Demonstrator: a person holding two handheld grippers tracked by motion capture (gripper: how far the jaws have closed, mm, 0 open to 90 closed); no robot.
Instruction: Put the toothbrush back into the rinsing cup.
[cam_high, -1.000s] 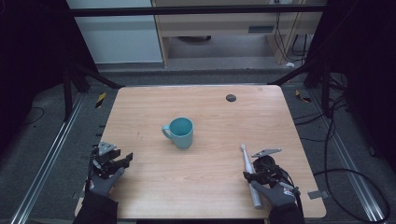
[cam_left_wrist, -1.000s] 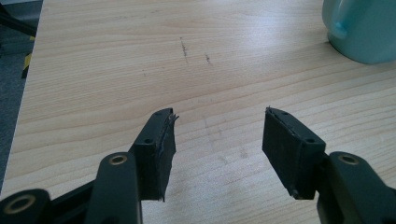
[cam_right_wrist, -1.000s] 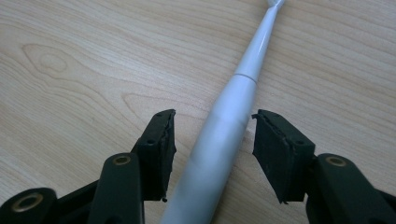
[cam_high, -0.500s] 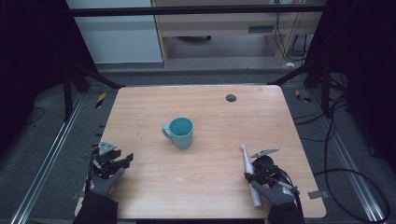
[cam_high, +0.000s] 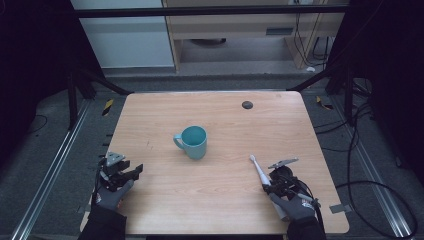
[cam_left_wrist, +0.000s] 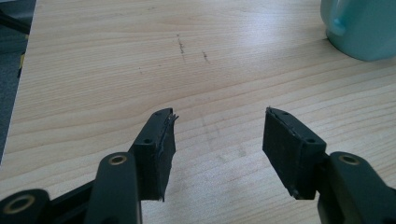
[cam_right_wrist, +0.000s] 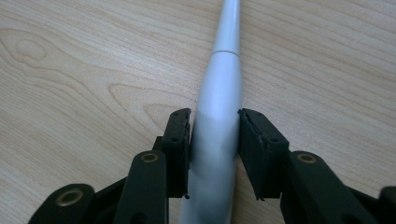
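Grey gloves with red marks, dark sleeves, black left gripper (cam_high: 131, 172), brass-ringed screws, grey plate

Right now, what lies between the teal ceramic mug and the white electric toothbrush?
Only bare wooden table between teal ceramic mug and white electric toothbrush, per the high view.

Evenly lit tabletop, dark surroundings, soft shadows, slightly blurred foreground

A white electric toothbrush (cam_high: 262, 177) lies flat on the desk (cam_high: 210, 210) near its front right corner, its brush head pointing away from the front edge, its thick handle toward that edge.
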